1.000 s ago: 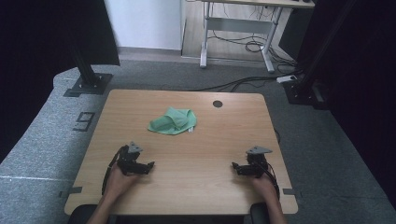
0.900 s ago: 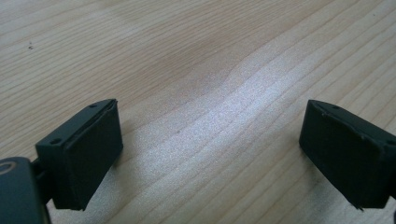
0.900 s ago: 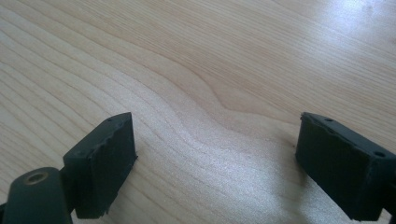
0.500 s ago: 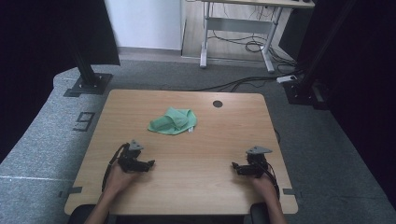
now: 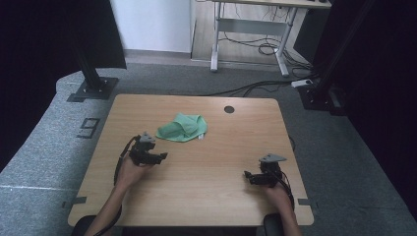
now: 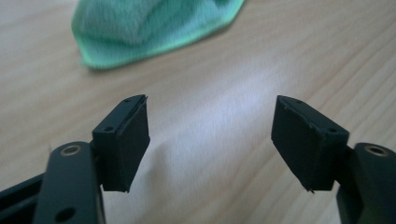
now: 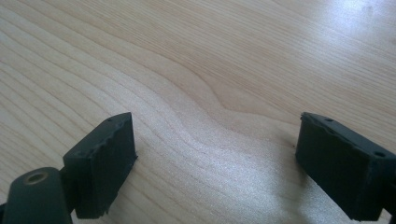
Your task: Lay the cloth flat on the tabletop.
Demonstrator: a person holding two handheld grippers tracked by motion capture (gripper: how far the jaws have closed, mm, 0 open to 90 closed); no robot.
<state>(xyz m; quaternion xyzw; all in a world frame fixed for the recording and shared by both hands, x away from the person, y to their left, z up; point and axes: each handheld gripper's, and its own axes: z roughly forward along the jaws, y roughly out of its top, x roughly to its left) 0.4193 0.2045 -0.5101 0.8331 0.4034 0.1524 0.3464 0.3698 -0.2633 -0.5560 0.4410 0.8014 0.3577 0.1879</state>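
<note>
A crumpled green cloth (image 5: 182, 128) lies on the wooden table (image 5: 221, 147), a little behind its middle. My left gripper (image 5: 163, 157) hovers just in front and left of the cloth, apart from it. In the left gripper view the cloth (image 6: 149, 28) sits at the top, beyond the left gripper (image 6: 210, 105). Its jaws stand open and have just been closing, with only bare wood between them. My right gripper (image 5: 247, 175) rests near the front right of the table. The right gripper (image 7: 215, 121) is open over bare wood.
A round cable hole (image 5: 229, 109) sits near the table's far edge. Beyond the table are a dark stand base (image 5: 93, 88) at the left, desk legs (image 5: 246, 44) with cables on the floor, and another dark base (image 5: 319, 96) at the right.
My left gripper has moved away from the front edge toward the cloth and risen a little. The right gripper has kept still.
</note>
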